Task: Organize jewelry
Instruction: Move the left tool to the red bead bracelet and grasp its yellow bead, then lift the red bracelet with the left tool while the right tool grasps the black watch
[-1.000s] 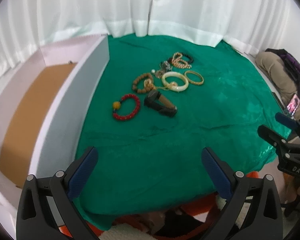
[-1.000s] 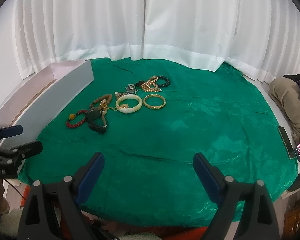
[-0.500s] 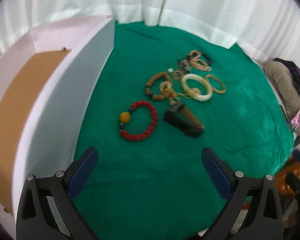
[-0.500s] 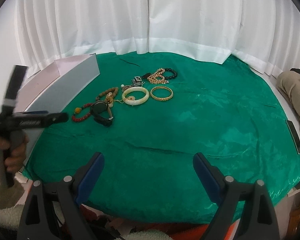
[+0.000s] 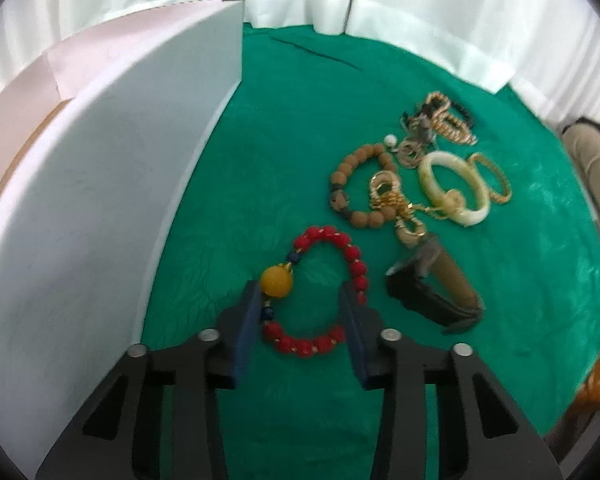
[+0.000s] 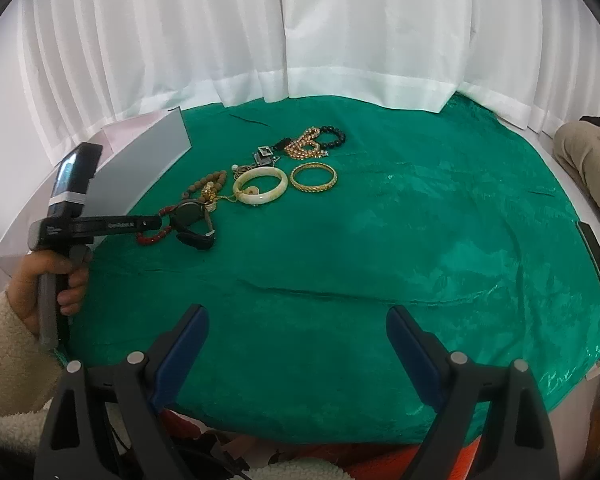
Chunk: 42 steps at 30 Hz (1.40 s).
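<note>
A red bead bracelet (image 5: 340, 264) with a yellow bead lies on the green cloth (image 5: 284, 128). My left gripper (image 5: 300, 294) is down over it, jaws half closed, one finger on each side of the loop, touching or nearly touching it. In the right wrist view the left gripper (image 6: 164, 222) reaches the bracelet (image 6: 152, 237) from the left. Beside it lie a dark watch (image 5: 432, 300), a brown bead bracelet (image 5: 352, 184), a white bangle (image 5: 452, 188) and a gold bangle (image 5: 496, 184). My right gripper (image 6: 296, 330) is open and empty above the cloth's near edge.
A white box (image 5: 112, 184) with an open lid stands along the left of the cloth. A gold chain (image 5: 396, 200) and black beads (image 6: 334, 136) lie among the jewelry pile. White curtains hang behind. A phone (image 6: 594, 256) lies at the right edge.
My left gripper has moved forward and down onto the red bracelet and its jaws have narrowed around it. The right gripper has barely moved.
</note>
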### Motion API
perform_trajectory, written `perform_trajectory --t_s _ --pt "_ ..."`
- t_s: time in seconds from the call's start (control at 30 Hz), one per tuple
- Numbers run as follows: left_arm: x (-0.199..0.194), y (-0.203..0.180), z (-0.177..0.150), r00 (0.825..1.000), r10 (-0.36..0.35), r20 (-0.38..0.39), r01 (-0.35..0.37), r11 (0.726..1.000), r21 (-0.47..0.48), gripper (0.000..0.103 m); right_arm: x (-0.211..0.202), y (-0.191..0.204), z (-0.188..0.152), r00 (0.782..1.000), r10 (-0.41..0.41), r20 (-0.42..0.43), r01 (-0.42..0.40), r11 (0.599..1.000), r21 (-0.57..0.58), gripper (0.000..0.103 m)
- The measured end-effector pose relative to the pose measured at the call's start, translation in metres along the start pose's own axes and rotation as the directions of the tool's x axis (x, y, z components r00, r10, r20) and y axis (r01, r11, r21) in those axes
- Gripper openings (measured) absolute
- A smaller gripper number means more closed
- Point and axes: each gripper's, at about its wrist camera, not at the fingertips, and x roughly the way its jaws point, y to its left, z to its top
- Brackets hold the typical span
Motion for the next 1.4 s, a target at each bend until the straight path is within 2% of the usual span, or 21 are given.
perform_trajectory --t_s 0.17,0.23,0.43,0.53,0.7,0.83,1.07,1.17,1.23,1.3,1.4 --pt "0.004 -0.006 -0.001 1.0 0.025 0.012 -0.026 0.998 0.059 0.033 0.002 -0.002 0.001 1.0 -0.005 -0.003 0.005 1.0 0.003 0.092" --pt "0.003 -0.002 0.0 0.999 0.045 0.014 -0.045 0.998 0.046 0.012 0.004 -0.003 0.002 1.0 -0.004 -0.008 0.004 1.0 0.008 0.092" --pt "-0.01 0.015 -0.014 0.999 -0.04 -0.006 0.039 0.998 -0.054 0.011 0.006 0.0 0.002 1.0 -0.005 -0.017 0.005 1.0 -0.008 0.092" --pt "-0.026 0.015 -0.032 0.996 -0.085 -0.017 0.084 0.994 -0.064 0.011 0.007 0.003 0.003 1.0 -0.01 -0.019 0.01 1.0 -0.015 0.092" --pt "-0.045 0.011 -0.057 0.996 -0.09 -0.016 0.089 0.995 -0.049 0.011 0.017 0.011 0.012 0.999 0.028 -0.029 -0.03 0.998 -0.057 0.092" --pt "-0.044 0.006 -0.059 0.999 -0.044 0.0 0.044 0.999 -0.007 0.012 0.044 0.027 0.026 0.99 0.108 -0.095 -0.118 0.986 -0.114 0.092" --pt "-0.032 0.009 -0.05 0.999 -0.054 -0.01 0.054 0.998 -0.012 0.015 0.064 0.063 0.043 0.974 0.19 -0.124 -0.217 0.941 -0.259 0.092" --pt "-0.04 0.014 -0.051 0.998 -0.07 -0.004 0.069 0.997 -0.046 0.03 0.069 0.072 0.053 0.975 0.182 -0.123 -0.212 0.931 -0.298 0.092" --pt "-0.047 0.017 -0.053 0.997 -0.075 0.018 0.076 0.995 -0.067 0.045 0.069 0.072 0.057 0.976 0.182 -0.119 -0.21 0.93 -0.301 0.092" --pt "-0.051 0.019 -0.05 0.996 -0.074 0.049 0.078 0.993 -0.084 0.046 0.069 0.072 0.06 0.974 0.193 -0.116 -0.219 0.931 -0.291 0.092" --pt "-0.041 0.019 -0.042 0.997 -0.058 0.042 0.062 0.993 -0.099 0.045 0.074 0.072 0.061 0.971 0.204 -0.123 -0.231 0.934 -0.272 0.092"
